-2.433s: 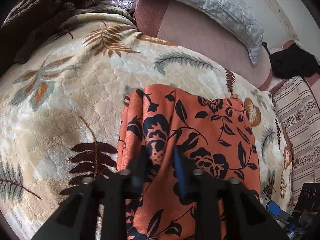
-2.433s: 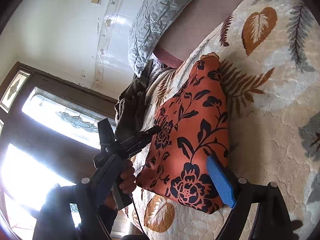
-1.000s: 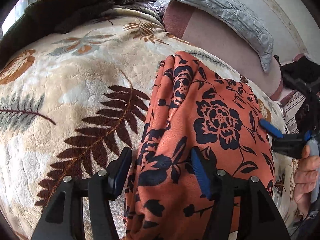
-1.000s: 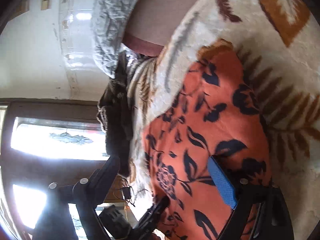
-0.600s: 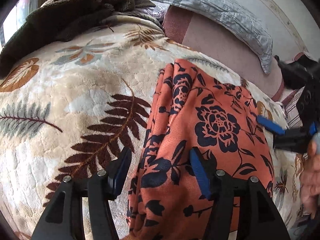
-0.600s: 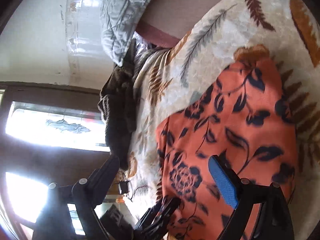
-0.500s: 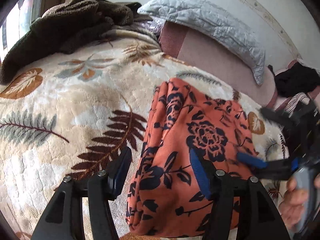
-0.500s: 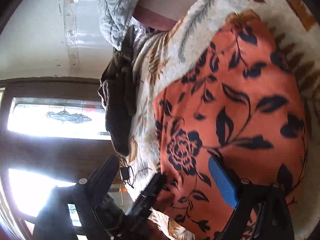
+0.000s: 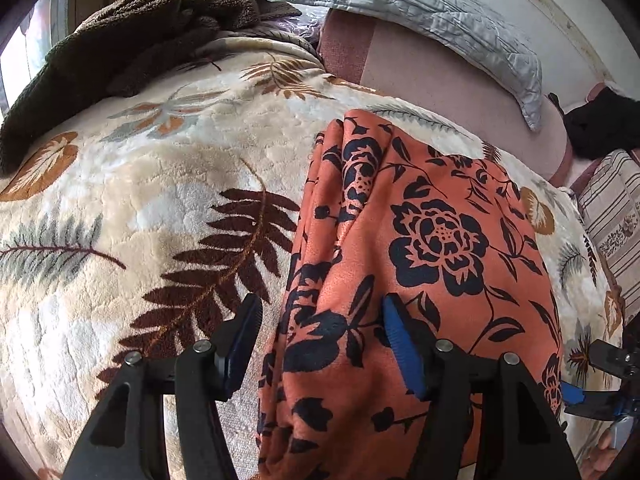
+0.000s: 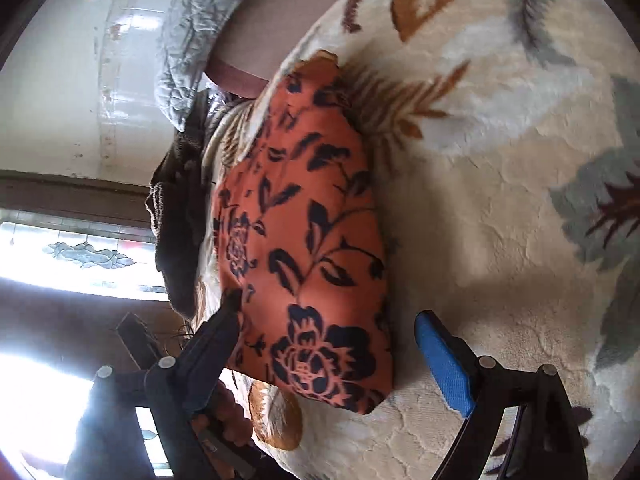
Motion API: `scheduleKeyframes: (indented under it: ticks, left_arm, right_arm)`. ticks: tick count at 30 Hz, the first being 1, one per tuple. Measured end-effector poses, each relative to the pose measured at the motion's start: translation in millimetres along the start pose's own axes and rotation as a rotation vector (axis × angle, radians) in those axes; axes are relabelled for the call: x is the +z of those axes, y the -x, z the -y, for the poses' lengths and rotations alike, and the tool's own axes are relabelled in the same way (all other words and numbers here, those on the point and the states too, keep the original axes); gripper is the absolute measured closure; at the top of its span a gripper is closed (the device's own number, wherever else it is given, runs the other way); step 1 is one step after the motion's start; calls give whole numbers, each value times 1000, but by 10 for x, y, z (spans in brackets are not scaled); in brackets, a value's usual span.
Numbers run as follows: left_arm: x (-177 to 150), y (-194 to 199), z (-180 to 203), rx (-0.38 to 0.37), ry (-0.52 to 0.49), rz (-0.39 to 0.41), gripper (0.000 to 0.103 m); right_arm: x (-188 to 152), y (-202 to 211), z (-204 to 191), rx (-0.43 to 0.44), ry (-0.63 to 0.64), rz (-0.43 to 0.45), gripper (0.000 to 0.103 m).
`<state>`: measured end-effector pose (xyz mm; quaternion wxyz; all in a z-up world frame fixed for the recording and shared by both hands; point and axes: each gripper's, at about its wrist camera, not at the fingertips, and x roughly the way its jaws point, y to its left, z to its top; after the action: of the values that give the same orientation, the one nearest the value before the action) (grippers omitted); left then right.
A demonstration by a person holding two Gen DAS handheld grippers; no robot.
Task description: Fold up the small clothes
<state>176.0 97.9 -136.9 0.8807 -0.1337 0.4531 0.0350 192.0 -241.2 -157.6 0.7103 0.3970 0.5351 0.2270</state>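
Well, the folded orange floral garment point(image 9: 420, 264) lies on the leaf-patterned blanket point(image 9: 140, 208); left gripper point(image 9: 320, 344) gapes over its near edge, right gripper point(image 10: 328, 344) wide too, seemingly gripping nothing.

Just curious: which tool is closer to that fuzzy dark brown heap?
Left. The left tool straddles the edge of the orange cloth nearest the brown heap; the right tool is at the opposite edge.
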Motion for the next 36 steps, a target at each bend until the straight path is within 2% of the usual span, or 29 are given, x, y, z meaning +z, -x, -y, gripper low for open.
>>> scheduleKeyframes:
  ticks: [2,3,6,7,9,11,12,13,14,15,16,18,20,21,22,23,24,26,27,29,30,31,32,35,36]
  left_arm:
    - [4,-16,3,3,1,0,38]
    - [8,-25,4,5,-1,0,38]
    - [9,-26,11,9,-3,-1,38]
    - [9,-4,16,13,-1,7,38]
    - [13,106,47,21,-4,39,39]
    - [17,266,111,-1,-36,109,39]
    - [9,306,152,0,-58,132,39]
    - [-7,287,194,6,-85,125,39]
    - [-24,201,224,30,-112,85,39]
    - [-49,77,223,61,-122,29,38]
    - [-64,12,176,50,-98,9,37]
    - [-44,19,78,2,-46,0,37]
    - [-41,10,6,-26,-21,-16,37]
    - [-45,-9,-28,-45,0,-28,37]
    - [-42,-25,-55,-62,20,-40,37]
    - [-37,-31,-76,-76,34,-47,37]
    - [-27,-33,-99,-87,46,-52,37]
    - [22,17,-178,-112,77,-47,39]
    - [79,96,-241,-126,99,-17,39]
    - [224,290,-351,-188,125,54,39]
    - [312,332,-393,-221,135,68,39]
    - [400,329,-408,-248,139,69,39]
    - [492,277,-384,-257,124,52,39]
    - [778,-66,-190,-263,41,-43,39]
    - [859,-177,-125,-239,18,-62,39]
  right_arm:
    - [3,-78,-51,9,31,4,21]
    - [13,-111,-113,-4,64,5,30]
    - [31,-298,-225,-181,149,-35,63]
    - [2,-274,-288,-208,184,-19,69]
    - [-102,-217,-503,-289,298,25,74]
    - [-155,-260,-561,-359,341,29,74]
    - [-149,-302,-535,-366,337,14,69]
    - [-128,-299,-485,-331,306,13,65]
    - [-98,-257,-437,-274,262,24,61]
    - [-83,-190,-386,-202,222,36,41]
    - [-80,-78,-313,-127,182,68,25]
    - [7,61,-186,-19,94,136,16]
    - [183,-11,-47,44,15,113,16]
    - [265,-109,18,48,-22,89,16]
    - [342,-238,63,45,-44,52,26]
    - [387,-350,42,18,-36,29,43]
    - [390,-416,-76,-58,28,23,63]
    - [301,-406,-378,-181,178,64,64]
    - [267,-387,-439,-210,210,76,64]
    - [257,-369,-416,-231,213,87,56]
    - [259,-357,-385,-211,205,90,47]
    - [224,-334,-357,-178,200,96,33]
    - [200,-319,-339,-155,206,105,29]
    - [69,-362,-298,-97,241,101,29]
    - [3,-358,-277,-80,249,95,29]
